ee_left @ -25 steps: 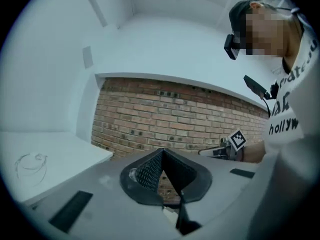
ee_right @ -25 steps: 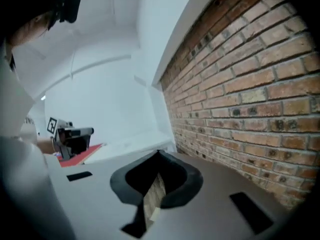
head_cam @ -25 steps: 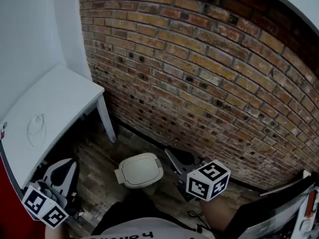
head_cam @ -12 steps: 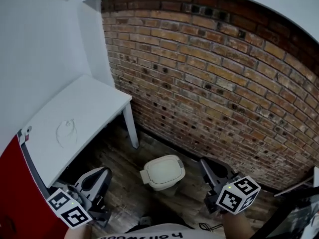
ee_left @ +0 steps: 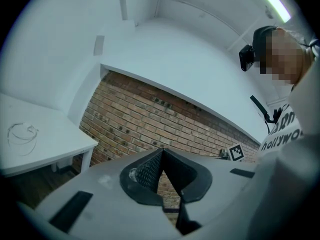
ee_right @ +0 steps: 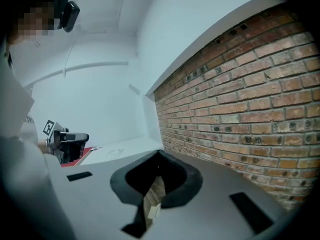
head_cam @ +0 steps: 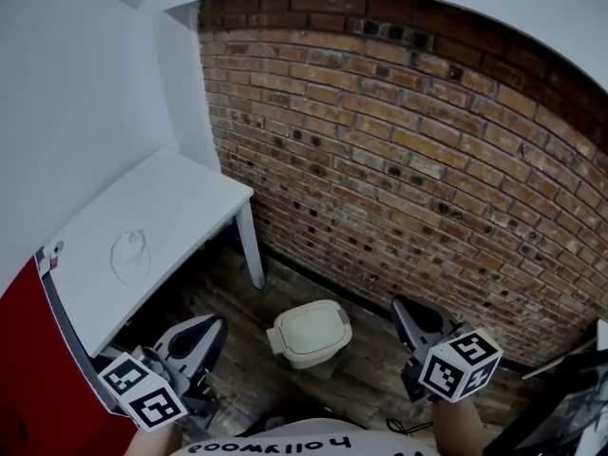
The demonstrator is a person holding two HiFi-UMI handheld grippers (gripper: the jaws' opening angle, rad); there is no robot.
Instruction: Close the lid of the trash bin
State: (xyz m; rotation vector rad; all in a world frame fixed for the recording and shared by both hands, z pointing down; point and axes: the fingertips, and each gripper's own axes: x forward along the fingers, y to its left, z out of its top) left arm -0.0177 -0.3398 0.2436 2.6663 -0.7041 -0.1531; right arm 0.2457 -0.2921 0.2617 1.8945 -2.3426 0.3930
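Trash bin (head_cam: 304,357) sits on the wood floor (head_cam: 370,373) at 6 o'clock in the head view, by the brick wall (head_cam: 408,179). Its lid (head_cam: 312,329) lies flat on top and looks already down. Left gripper (head_cam: 211,325) is at 7 o'clock and right gripper (head_cam: 401,306) at 5 o'clock. Both are clenched on nothing and clear of the bin. The closing step looks done. If a next move is needed, it's a light downward press on the lid to check it's seated.
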